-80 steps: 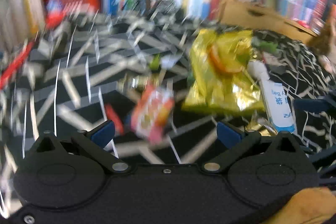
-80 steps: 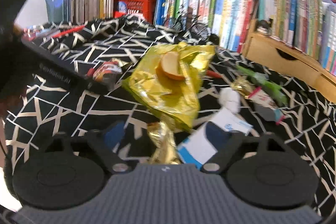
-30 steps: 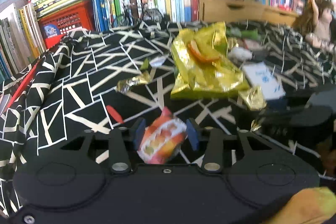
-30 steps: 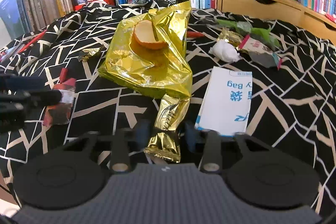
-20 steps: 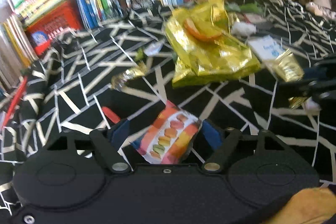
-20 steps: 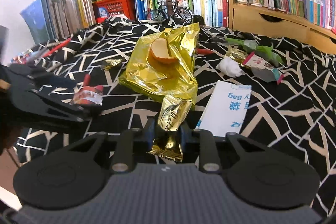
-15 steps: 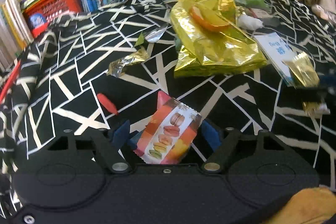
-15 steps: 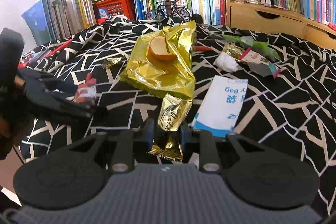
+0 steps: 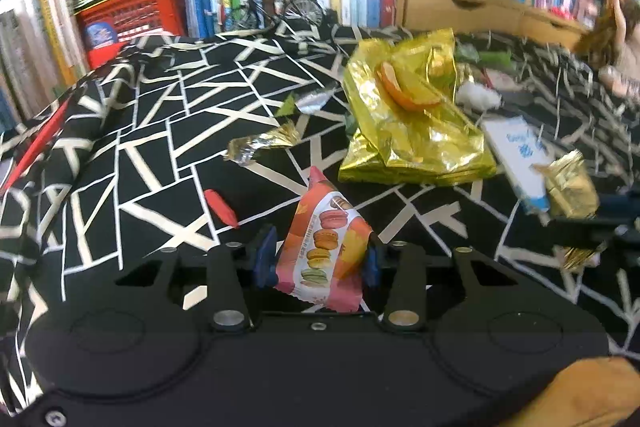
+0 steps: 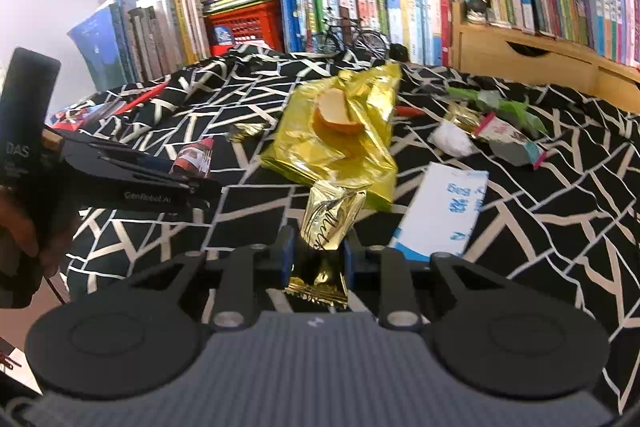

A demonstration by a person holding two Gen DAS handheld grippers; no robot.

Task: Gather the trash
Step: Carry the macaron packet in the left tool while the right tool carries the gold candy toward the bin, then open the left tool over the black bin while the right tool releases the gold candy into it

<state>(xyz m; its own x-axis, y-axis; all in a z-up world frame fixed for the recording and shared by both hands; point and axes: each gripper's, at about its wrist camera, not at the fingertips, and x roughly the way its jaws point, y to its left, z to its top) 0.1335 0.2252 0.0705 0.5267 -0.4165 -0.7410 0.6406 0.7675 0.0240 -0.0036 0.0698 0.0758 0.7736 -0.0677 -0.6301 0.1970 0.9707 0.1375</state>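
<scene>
Left tool [image 9: 318,259] closing on macaron packet [image 9: 326,247], right tool [image 10: 316,259] clamping gold wrapper [image 10: 330,223] (cloth edge [image 10: 76,279] seemingly close below-left).

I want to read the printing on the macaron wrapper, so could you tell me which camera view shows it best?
The left wrist view: the macaron wrapper stands close up, printed face toward the camera, between the closing left gripper jaws. The right wrist view shows it small and edge-on at the left.
</scene>
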